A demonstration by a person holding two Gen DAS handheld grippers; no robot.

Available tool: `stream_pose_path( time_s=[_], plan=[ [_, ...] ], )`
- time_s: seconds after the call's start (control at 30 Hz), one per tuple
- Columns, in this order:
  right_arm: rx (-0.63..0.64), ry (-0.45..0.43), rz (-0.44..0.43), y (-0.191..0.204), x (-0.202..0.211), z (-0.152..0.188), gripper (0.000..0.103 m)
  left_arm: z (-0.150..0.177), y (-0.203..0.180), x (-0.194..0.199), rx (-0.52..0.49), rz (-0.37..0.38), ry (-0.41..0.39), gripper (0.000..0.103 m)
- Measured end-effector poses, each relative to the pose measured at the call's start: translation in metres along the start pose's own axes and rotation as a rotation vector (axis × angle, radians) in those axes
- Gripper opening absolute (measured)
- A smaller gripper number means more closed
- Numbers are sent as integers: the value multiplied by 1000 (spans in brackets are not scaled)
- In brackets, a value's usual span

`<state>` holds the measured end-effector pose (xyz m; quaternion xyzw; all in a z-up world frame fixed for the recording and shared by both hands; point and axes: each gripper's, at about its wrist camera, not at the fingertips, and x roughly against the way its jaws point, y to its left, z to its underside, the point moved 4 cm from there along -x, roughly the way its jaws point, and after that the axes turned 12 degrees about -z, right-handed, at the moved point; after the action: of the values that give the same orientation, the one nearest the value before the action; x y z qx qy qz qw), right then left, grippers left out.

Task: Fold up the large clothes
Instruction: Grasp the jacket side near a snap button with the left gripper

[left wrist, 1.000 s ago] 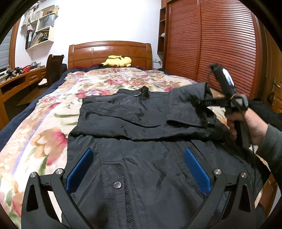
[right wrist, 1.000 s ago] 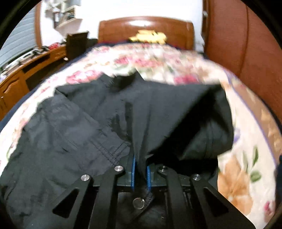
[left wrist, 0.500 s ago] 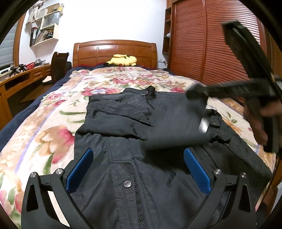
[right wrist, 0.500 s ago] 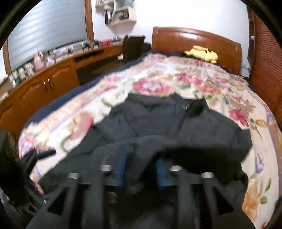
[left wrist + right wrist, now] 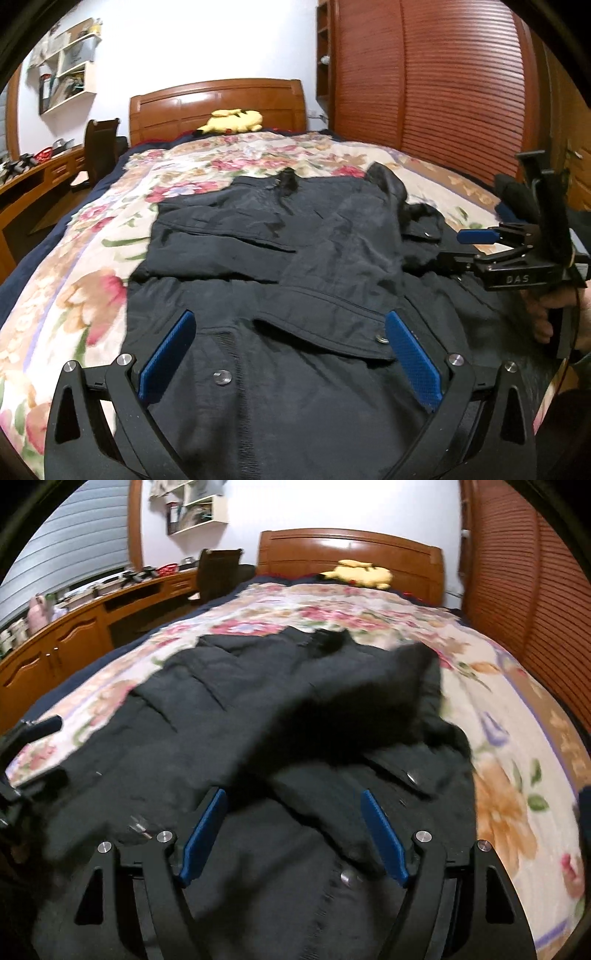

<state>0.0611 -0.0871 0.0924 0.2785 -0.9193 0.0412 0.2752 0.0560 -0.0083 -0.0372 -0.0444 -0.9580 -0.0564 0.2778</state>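
A large black jacket (image 5: 295, 258) lies spread on the floral bedspread, both sleeves folded across its chest; it also shows in the right wrist view (image 5: 295, 720). My left gripper (image 5: 288, 354) is open and empty, hovering over the jacket's lower front near a metal snap (image 5: 222, 377). My right gripper (image 5: 295, 838) is open and empty, just above the jacket's right side. It appears in the left wrist view (image 5: 476, 238) at the jacket's right edge, held by a hand. The right sleeve (image 5: 369, 701) lies diagonally across the chest, blurred.
A floral bedspread (image 5: 92, 266) covers the bed. A yellow plush toy (image 5: 231, 121) sits by the wooden headboard (image 5: 218, 99). A slatted wooden wardrobe (image 5: 443, 85) stands right of the bed. A chair (image 5: 101, 151) and a wooden desk (image 5: 74, 631) stand on the left.
My right gripper carried the right sleeve across the jacket's chest, opened and let it go, then drew back to the jacket's right side. My left gripper stayed open, barely moving.
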Motion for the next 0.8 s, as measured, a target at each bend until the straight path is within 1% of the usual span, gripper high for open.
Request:
stream_pose_path(
  time_s=[0.07,0.13,0.2,0.27,0.37,0.43,0.47,0.5,0.57,0.6,0.63,0.67,0.7,0.8],
  plan=[
    [-13,-3,17,-5,-1,12,77,0,-10,-2,-8,27,11,102],
    [-30,-23,13,-7,4,16,77,0,-20,-4,-22,55,24,96],
    [-22,-15,17,-5,8,18,77,0,-33,-6,-44,78,40,86],
    [-9,-33,37,-3,19,17,77,1,-47,-10,-77,85,57,82],
    [-27,-57,33,-7,28,21,77,4,-65,-21,-115,99,114,81],
    [-36,-57,40,-11,30,25,77,6,-73,-30,-143,84,148,79],
    [-46,-56,40,-14,31,28,77,7,-77,-34,-165,67,163,73],
    [-63,-54,30,-16,31,33,77,9,-81,-38,-186,52,182,64],
    [-83,-45,11,-17,29,36,77,12,-85,-43,-209,39,206,56],
    [-86,-44,9,-16,29,36,77,14,-86,-45,-218,40,214,46],
    [-86,-43,5,-17,27,37,77,14,-87,-45,-226,44,220,39],
    [-84,-44,-1,-17,28,37,77,14,-89,-45,-235,60,228,28],
    [-79,-45,-2,-16,29,38,77,14,-91,-44,-249,83,237,24],
    [-58,-42,5,-13,27,39,77,7,-89,-38,-281,85,228,21]
  ],
)
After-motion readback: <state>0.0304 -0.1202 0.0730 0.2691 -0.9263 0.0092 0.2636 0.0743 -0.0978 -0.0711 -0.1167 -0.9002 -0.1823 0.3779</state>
